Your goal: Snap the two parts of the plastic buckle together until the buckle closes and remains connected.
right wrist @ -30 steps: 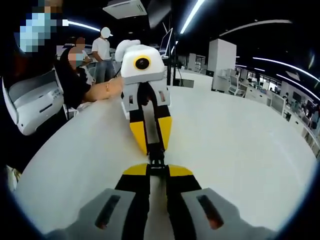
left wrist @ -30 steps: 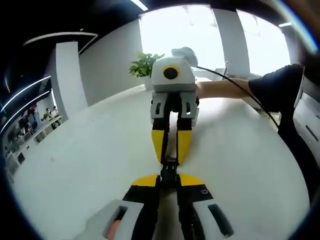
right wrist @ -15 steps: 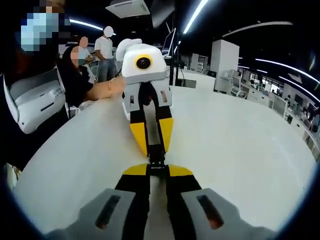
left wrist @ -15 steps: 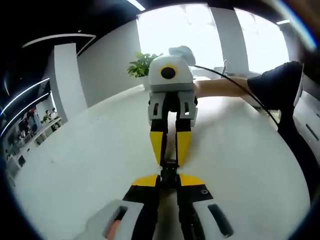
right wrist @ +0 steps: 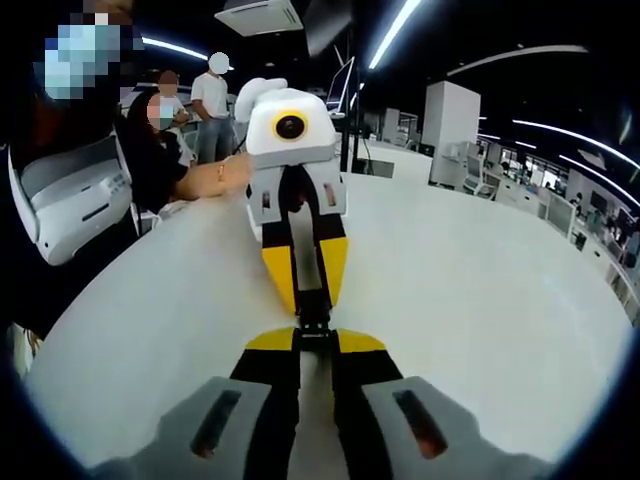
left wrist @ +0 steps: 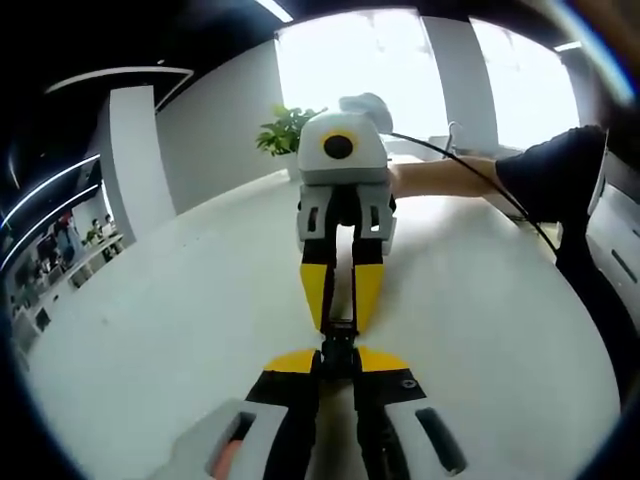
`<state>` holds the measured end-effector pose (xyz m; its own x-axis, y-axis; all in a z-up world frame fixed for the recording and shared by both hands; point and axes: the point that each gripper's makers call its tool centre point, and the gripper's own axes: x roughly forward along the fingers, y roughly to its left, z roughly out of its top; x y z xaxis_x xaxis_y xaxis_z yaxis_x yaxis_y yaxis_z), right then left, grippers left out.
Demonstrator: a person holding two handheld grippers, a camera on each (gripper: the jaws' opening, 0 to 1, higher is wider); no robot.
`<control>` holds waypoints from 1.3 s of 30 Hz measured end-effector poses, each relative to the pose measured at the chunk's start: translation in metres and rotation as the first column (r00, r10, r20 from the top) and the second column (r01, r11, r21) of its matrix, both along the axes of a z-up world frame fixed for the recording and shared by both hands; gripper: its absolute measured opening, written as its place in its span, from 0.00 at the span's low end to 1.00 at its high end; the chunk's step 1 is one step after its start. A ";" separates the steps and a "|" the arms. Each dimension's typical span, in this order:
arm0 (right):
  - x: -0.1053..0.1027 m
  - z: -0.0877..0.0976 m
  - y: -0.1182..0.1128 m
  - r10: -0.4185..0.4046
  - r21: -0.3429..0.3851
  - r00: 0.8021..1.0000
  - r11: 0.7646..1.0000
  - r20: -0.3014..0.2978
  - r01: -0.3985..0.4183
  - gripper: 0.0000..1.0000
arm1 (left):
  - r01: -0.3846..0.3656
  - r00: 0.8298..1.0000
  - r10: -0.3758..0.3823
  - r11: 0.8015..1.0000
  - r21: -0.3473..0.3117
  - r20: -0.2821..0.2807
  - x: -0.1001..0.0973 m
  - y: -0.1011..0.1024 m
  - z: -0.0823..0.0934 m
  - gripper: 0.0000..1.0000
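Nothing shifted: both claws [left wrist: 338, 360] [right wrist: 315, 340] clamped on black buckle [left wrist: 339, 338], above white table [left wrist: 150, 330]

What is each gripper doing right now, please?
Left gripper: shut on its end of the buckle.
Right gripper: shut on the other end of the buckle, nose to nose with the left one over the table.

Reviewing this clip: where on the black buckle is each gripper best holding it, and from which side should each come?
Each at its own end, coming in along the buckle's length from opposite sides. It is narrow and stretched between the left gripper and right gripper, whose tips face nose to nose, leaving the middle join free to close.
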<state>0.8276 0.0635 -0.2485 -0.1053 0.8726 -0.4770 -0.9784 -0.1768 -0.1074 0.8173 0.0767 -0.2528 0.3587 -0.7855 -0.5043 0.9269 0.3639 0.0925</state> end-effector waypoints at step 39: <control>-0.003 0.000 0.006 0.047 -0.021 0.999 0.999 0.004 -0.047 0.11 | -0.005 1.000 0.004 1.000 -0.016 -0.018 0.000 -0.001 0.000 0.11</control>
